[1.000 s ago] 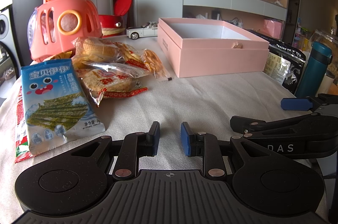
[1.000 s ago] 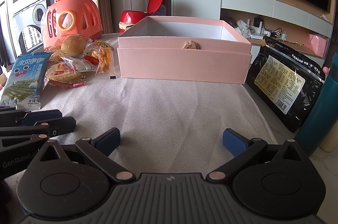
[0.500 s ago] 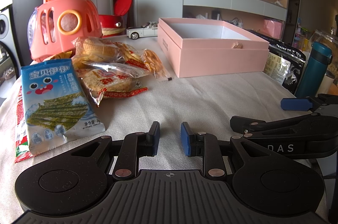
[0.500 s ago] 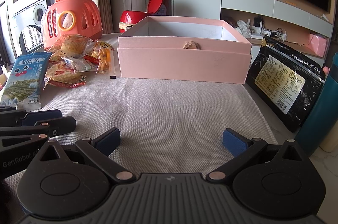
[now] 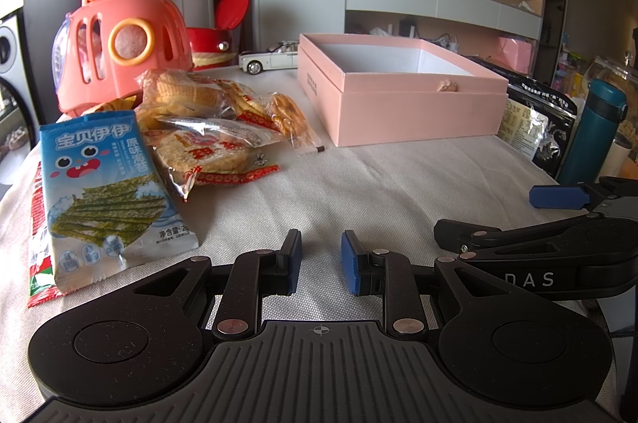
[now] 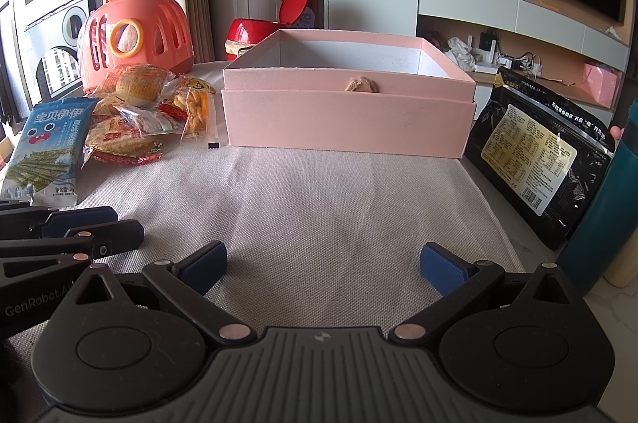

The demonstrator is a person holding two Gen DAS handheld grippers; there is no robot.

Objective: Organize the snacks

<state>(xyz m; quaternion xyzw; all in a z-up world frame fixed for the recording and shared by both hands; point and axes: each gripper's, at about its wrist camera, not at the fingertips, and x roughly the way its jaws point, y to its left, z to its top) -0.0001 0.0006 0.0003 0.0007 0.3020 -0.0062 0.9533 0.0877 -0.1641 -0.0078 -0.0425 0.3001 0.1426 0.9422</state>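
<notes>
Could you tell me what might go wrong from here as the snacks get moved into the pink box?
1. The snack packets lie overlapped in a loose heap, so a pinch could drag a neighbour along.
2. The seaweed pack lies flat on the cloth; fingers may snag fabric.
3. The left gripper and right gripper sit close together, so they could collide when reaching toward the pink box.
</notes>
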